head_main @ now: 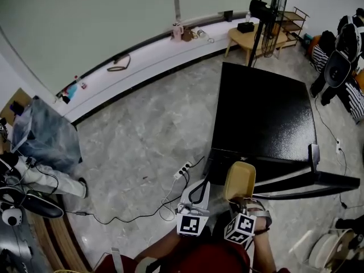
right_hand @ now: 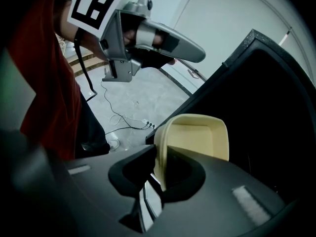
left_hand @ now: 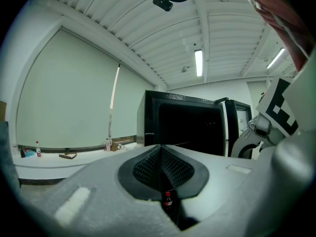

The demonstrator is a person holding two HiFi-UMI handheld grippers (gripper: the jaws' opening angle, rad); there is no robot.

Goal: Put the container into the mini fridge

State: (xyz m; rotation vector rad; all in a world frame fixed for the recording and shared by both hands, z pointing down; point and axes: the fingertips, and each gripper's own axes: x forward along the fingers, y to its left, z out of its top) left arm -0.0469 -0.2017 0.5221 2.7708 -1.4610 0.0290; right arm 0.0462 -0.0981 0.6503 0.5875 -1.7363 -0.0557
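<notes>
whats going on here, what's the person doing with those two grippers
A person holds a pale yellow container just in front of the black mini fridge, whose door stands open. The right gripper is clamped on the container's rim. The left gripper is shut and empty, level beside it. The container is not inside the fridge yet.

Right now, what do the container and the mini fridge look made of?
The container looks like moulded plastic, matte cream, with a rolled rim. The mini fridge is probably painted metal, glossy black: its top shows a speckled sheen.
</notes>
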